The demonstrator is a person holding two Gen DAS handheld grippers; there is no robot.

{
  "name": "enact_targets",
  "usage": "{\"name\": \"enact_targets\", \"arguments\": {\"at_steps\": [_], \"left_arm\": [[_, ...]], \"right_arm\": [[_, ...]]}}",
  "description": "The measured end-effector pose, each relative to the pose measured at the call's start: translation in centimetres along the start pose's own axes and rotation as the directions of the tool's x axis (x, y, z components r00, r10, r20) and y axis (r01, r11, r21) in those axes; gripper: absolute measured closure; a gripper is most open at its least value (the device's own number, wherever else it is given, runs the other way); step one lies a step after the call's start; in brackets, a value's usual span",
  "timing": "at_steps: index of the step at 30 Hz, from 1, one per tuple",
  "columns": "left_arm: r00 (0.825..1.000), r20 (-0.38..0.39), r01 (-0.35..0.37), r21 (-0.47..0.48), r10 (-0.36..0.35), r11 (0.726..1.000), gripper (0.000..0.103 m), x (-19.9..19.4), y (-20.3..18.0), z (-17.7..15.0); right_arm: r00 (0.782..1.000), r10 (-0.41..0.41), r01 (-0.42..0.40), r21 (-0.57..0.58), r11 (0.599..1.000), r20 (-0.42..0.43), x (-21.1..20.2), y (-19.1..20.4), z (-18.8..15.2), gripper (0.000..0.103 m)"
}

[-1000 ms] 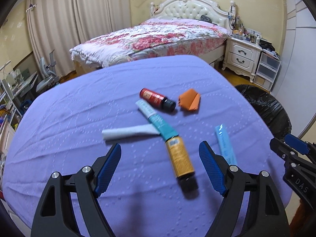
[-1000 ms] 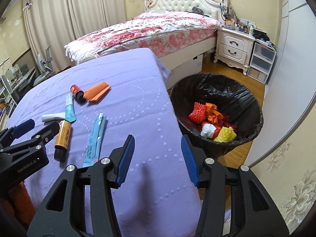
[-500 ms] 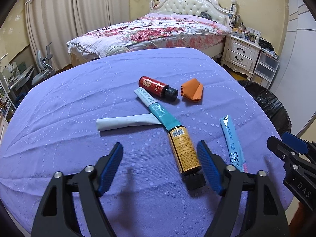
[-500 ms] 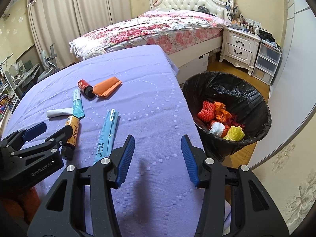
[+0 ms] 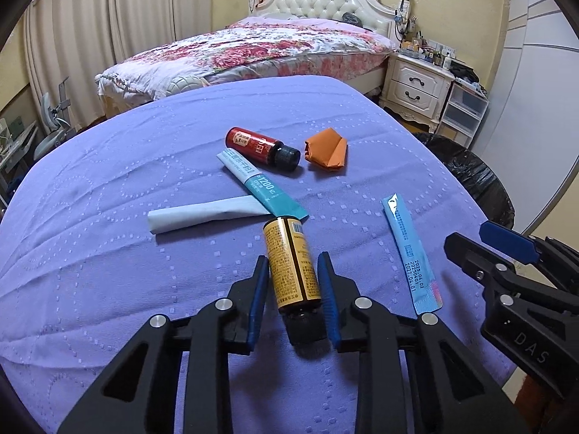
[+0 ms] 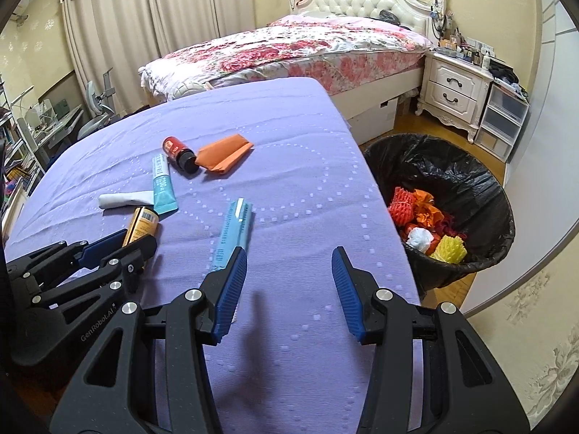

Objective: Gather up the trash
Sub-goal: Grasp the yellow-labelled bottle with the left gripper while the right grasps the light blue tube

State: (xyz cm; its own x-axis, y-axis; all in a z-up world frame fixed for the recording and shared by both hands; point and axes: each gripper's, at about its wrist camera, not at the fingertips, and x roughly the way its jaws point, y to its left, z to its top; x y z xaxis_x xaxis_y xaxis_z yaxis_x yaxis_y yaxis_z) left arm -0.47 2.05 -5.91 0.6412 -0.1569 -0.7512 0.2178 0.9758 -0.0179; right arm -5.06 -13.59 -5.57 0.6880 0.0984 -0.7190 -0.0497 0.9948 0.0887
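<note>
1. Since a moment ago my left gripper (image 5: 294,285) has just been closing its jaws, and the yellow-labelled bottle (image 5: 291,260), which lay free between my wide fingers, now sits clamped between the blue pads, its dark cap toward me.
2. The bottle lies on the purple cloth (image 5: 108,217), its far end just beside the teal sachet (image 5: 262,188).
3. A pale folded paper (image 5: 206,214) lies left of that sachet, touching it.
4. Farther off, the red bottle (image 5: 262,146) lies on its side with the orange wrapper (image 5: 325,150) close at its cap end.
5. The light blue stick packet (image 6: 233,237) lies on the cloth to the right of the held bottle, apart from it.
6. My right gripper (image 6: 289,289) hangs over the near edge of the cloth, fingers parted with nothing between them; its left finger overlaps the near end of the stick packet in view.
7. The black-lined bin (image 6: 481,181) stands on the floor to the right of the cloth, with red, orange, white and yellow scraps inside.
</note>
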Motion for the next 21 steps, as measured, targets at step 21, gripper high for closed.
{"name": "enact_targets", "arguments": {"at_steps": [21], "left_arm": [[0.998, 0.025, -0.063, -0.095, 0.065, 0.994, 0.076, -1.8, 5.4, -0.9]], "right_arm": [[0.998, -0.001, -0.008, -0.135, 0.991, -0.069, 2.0, 4.7, -0.5, 0.081]]}}
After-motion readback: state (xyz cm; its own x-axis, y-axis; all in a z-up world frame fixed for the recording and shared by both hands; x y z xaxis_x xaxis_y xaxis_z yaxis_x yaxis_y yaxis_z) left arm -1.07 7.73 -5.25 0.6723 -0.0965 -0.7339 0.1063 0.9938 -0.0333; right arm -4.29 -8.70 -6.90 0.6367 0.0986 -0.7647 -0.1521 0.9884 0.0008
